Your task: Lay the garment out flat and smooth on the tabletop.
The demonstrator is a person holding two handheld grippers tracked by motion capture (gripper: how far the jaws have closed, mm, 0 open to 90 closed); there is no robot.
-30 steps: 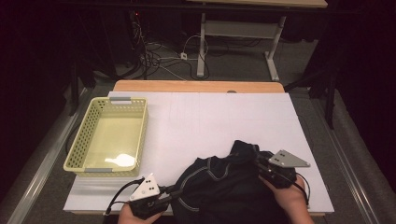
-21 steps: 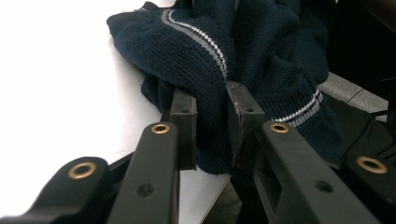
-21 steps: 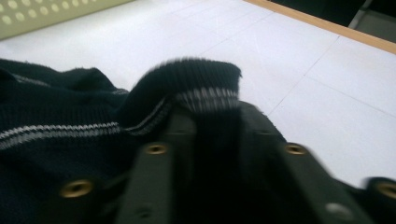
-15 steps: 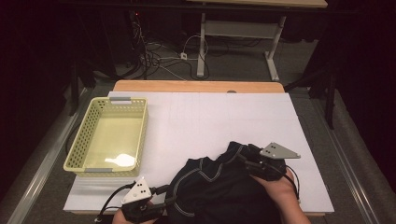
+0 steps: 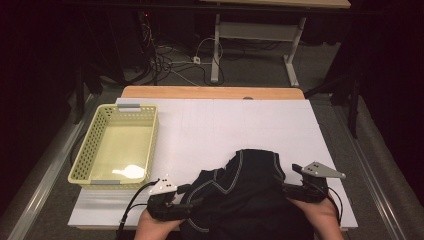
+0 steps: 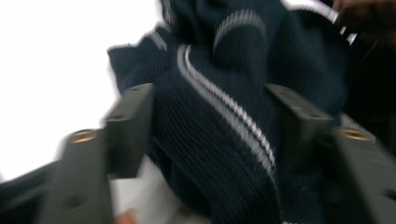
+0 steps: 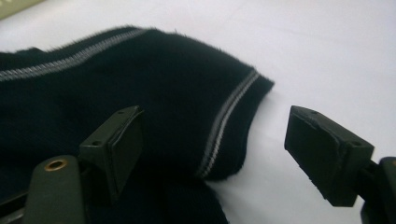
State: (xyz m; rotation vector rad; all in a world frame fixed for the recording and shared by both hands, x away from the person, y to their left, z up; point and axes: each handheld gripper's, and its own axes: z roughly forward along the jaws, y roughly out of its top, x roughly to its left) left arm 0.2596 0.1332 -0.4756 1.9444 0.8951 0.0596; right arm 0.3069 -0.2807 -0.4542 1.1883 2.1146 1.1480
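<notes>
A: Noting first the dark garment point(image 5: 245, 195): it lies crumpled at the near edge of the white desk point(image 5: 240, 125), near the middle, black knit with thin pale stripes along its seams. One rounded fold reaches toward the far side; the rest bunches toward the person's forearms.

B: State of the left gripper point(image 5: 186, 204)?

A: Held low at the garment's near left edge, pointing right into the cloth. Its fingers point(image 6: 130, 126) have just been opening and now stand well apart. In the left gripper view a striped fold sits between them, and I see no pad pressing on it. That view is blurred, so contact at the right finger I cannot settle.

B: And the right gripper point(image 5: 289, 189)?

A: At the garment's right edge, pointing left. Its fingers point(image 7: 116, 144) have likewise just been opening and stand wide. In the right gripper view the left finger is over the black knit, the right finger over bare desk, and a striped hem corner lies between them, gripped by neither.

B: Anything else on the desk?

A: A pale yellow mesh basket point(image 5: 87, 155) at the left side, well apart from the garment
</notes>
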